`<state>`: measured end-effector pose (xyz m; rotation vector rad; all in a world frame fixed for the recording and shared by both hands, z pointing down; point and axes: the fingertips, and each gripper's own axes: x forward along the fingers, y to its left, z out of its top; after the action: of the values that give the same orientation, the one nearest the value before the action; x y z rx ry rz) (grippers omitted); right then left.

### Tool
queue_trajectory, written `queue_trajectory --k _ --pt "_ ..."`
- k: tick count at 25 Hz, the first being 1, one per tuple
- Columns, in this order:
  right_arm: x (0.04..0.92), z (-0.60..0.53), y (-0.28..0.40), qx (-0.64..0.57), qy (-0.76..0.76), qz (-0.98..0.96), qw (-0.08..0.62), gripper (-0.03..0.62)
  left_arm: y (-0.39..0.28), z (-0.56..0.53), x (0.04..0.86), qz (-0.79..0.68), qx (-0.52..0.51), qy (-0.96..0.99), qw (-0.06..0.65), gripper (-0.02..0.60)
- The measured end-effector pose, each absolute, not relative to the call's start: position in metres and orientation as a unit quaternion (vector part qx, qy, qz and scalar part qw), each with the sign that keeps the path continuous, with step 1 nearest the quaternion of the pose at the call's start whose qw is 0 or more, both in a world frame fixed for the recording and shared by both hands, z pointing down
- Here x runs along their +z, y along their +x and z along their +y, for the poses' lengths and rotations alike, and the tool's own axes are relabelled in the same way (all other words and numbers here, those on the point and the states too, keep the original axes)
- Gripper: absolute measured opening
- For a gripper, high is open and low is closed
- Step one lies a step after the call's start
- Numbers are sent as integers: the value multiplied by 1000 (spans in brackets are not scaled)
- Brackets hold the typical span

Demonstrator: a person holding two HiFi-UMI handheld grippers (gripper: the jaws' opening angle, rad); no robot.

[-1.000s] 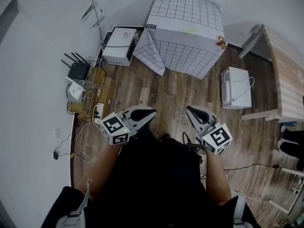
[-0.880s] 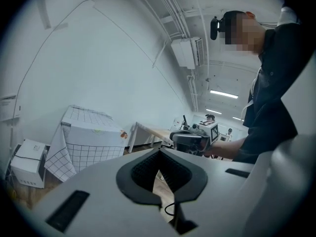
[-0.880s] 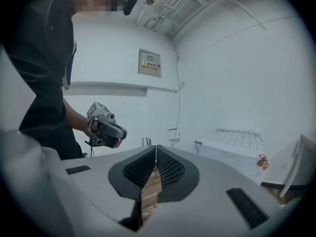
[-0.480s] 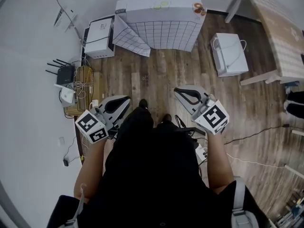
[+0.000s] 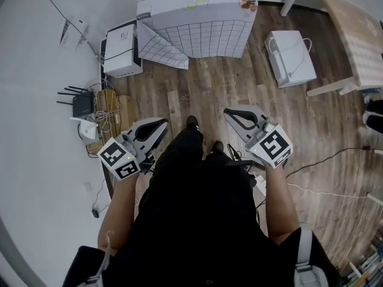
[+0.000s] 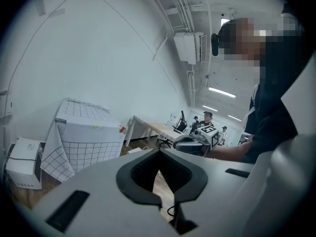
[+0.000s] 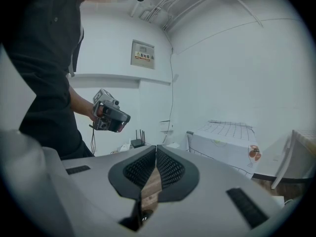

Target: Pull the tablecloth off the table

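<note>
A white tablecloth with a black grid (image 5: 197,18) covers a small table at the top centre of the head view, and one corner hangs to the floor on the left. It also shows in the left gripper view as the tablecloth (image 6: 84,137) and in the right gripper view as the tablecloth (image 7: 224,141). My left gripper (image 5: 158,126) and right gripper (image 5: 232,113) are held in front of the person's body, well short of the table. Both are shut with nothing between the pads. The left gripper (image 6: 159,157) and the right gripper (image 7: 156,154) point toward the table.
A white box-shaped device (image 5: 121,49) stands left of the table. A router (image 5: 81,103) and cables lie by the left wall. A white bag (image 5: 290,58) sits on the wood floor to the right, beside a wooden table (image 5: 353,34). Cables (image 5: 323,160) trail across the floor at right.
The person has walked toward the covered table, which now sits higher and more central in the head view. Both grippers stay shut and empty at about the same height.
</note>
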<state>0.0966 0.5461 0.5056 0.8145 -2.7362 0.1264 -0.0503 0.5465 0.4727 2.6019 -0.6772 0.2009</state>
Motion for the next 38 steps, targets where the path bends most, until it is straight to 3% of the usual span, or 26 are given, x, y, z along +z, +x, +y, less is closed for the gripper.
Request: queue_trajectory --k 20,25,38 --pt "498 327 21 100 300 -930 189 20 -122 311 525 -211 27 942 258 12" --pt "485 298 27 131 348 -915 158 20 -131 282 524 -193 3 942 276 12" --pt "466 244 49 88 350 -922 142 20 -101 241 503 -184 7 952 245 12"
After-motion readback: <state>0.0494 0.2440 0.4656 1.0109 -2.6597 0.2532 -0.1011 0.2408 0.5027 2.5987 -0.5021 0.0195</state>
